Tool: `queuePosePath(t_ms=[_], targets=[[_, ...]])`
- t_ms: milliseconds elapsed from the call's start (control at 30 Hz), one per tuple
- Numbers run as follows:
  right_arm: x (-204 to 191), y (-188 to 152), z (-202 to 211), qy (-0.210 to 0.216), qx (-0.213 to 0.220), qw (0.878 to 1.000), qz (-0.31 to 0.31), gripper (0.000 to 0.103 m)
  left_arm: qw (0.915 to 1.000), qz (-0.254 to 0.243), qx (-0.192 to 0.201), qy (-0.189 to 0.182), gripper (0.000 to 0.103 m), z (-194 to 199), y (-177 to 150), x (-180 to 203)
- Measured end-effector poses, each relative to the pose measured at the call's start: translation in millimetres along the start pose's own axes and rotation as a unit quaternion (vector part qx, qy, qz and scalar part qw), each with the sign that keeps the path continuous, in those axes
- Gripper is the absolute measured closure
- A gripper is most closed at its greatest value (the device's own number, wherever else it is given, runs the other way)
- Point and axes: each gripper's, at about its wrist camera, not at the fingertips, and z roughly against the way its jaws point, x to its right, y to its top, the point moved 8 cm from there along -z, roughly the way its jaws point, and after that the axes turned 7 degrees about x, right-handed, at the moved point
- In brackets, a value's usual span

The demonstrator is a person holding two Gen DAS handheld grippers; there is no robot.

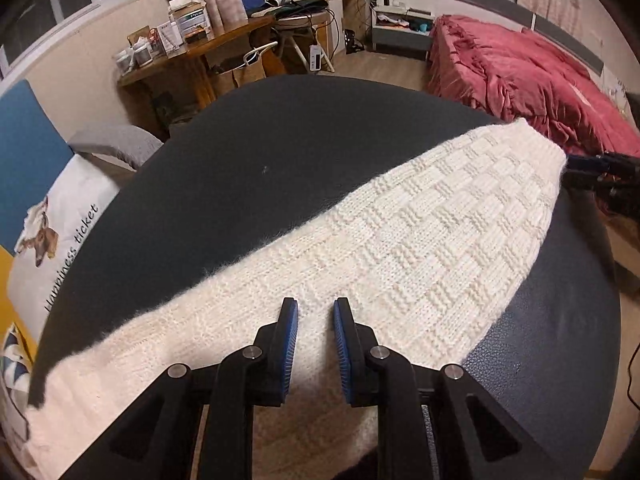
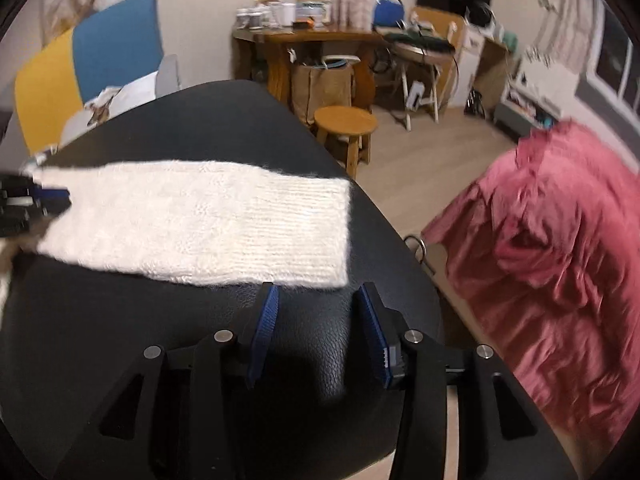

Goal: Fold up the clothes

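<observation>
White knit (image 1: 400, 240) lies flat on black table (image 1: 240, 168). Left gripper (image 1: 316, 308) over it, jaws slightly apart, empty. Right gripper (image 2: 318, 296) beside its edge, jaws apart, empty.

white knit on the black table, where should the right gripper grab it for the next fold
Probably the near corner of the ribbed end of the white knit, approached low from the table's near side. That edge lies flat and free right ahead of the open right gripper, with bare black table between.
</observation>
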Motion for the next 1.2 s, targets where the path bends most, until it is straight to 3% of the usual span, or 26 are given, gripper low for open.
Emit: queuePosePath(t_ms=[133,200,333,400,567,700,800,867,933,1000,1133,1200], targets=[[-12,31,16,0.1,0.032,0.994,-0.032,0.057,0.9985,0.012,0.031,-0.044,0.085,10,16,13],[-24,49,12,0.118,0.03,0.993,0.008,0.057,0.9986,-0.008,0.038,-0.036,0.085,11,23,21],[-27,62,-33,0.091,-0.038,0.994,0.056,0.057,0.9991,-0.027,0.004,-0.033,0.085,-8,23,32],[-24,49,-55,0.067,-0.091,0.991,0.073,0.057,0.9993,-0.015,-0.007,-0.034,0.085,-16,20,31],[-15,32,-40,0.055,-0.06,0.993,0.082,0.056,0.9977,0.033,-0.008,-0.058,0.083,-18,17,20],[-7,29,-39,0.064,-0.031,0.997,0.044,0.056,0.9943,0.071,-0.005,-0.08,0.083,-5,17,8],[-11,36,-33,0.042,-0.039,0.997,0.055,0.053,0.9835,0.151,0.033,-0.094,0.083,30,15,-36],[-16,47,-22,0.018,-0.03,0.998,0.053,0.053,0.9772,0.19,0.062,-0.073,0.083,63,-4,-77],[-51,65,3,0.078,0.006,0.996,0.052,0.05,0.9752,0.204,0.068,-0.05,0.085,87,-32,-103],[-95,71,16,0.12,0.015,0.988,0.092,0.041,0.9751,0.208,0.062,-0.047,0.085,101,-61,-115],[-215,62,16,0.189,-0.005,0.961,0.202,0.04,0.9754,0.198,0.054,-0.081,0.085,110,-97,-92],[-267,58,5,0.194,-0.016,0.949,0.247,0.04,0.9764,0.185,0.05,-0.099,0.085,112,-107,-73]])
